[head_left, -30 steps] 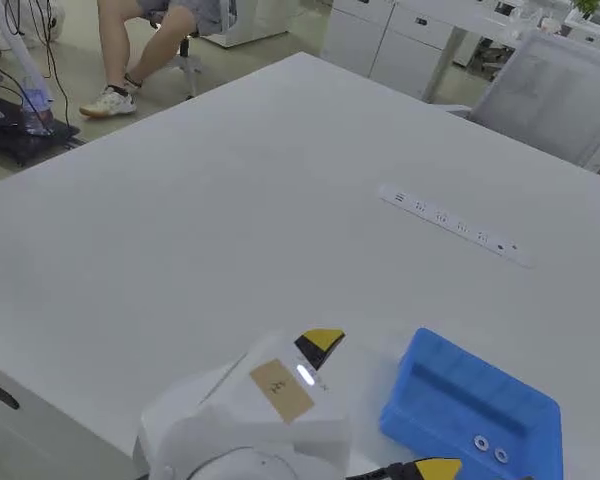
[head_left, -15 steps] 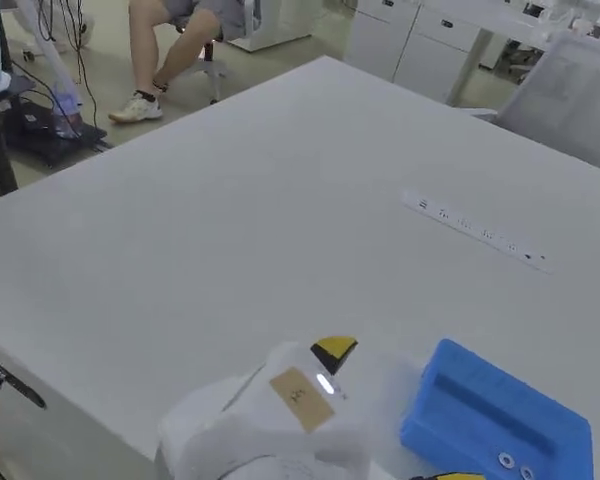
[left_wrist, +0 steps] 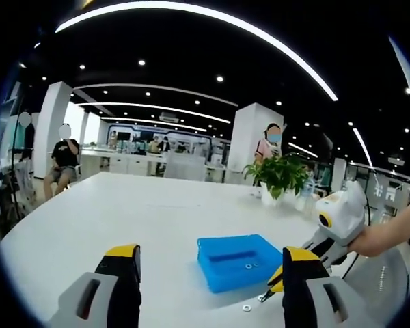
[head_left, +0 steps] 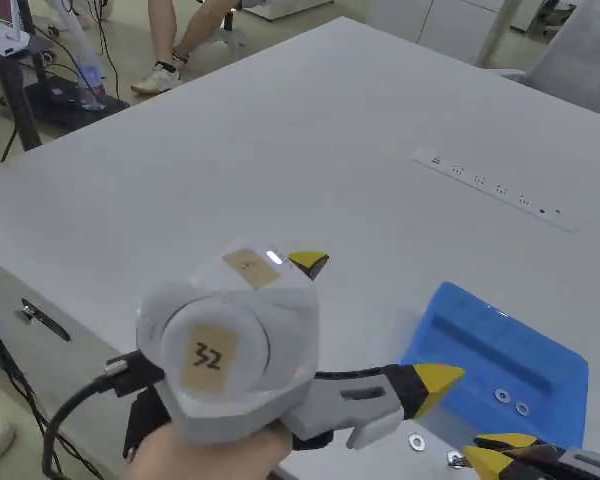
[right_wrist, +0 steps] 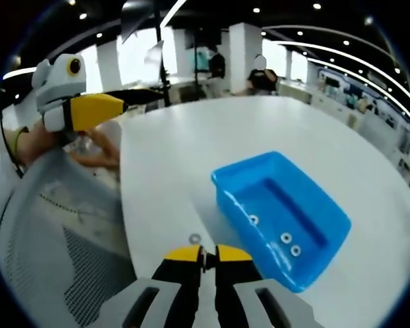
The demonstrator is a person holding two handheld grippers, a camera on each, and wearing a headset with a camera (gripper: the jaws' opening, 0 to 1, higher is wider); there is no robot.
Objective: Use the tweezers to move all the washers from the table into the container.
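Your right gripper (right_wrist: 202,255) has its yellow-tipped jaws pressed nearly together on the tweezers (right_wrist: 203,262), whose thin metal shows in the narrow slit between them. Just ahead of those tips, 1 loose washer (right_wrist: 195,238) lies flat on the white table (right_wrist: 157,164). Whether the tweezers touch it, you cannot tell. Near that washer, to its right in the right gripper view, sits the blue container (right_wrist: 280,205) with 3 dropped washers (right_wrist: 285,237) on its floor.

Your left gripper (left_wrist: 212,270) has its jaws spread wide apart with nothing between them. It is raised above the table and points across it toward the container, which stands well ahead of the jaws in the left gripper view.

In the head view, your hand (head_left: 220,455) carries the left gripper at the near edge of the table, left of the container. The right gripper's yellow tip comes in at the bottom right. There, 2 washers lie on the table just beside the container's near wall, close to that tip.

Farther across the table, well apart from the container, a white power strip (head_left: 490,187) lies flat. A potted plant (left_wrist: 280,178) stands on the far side.
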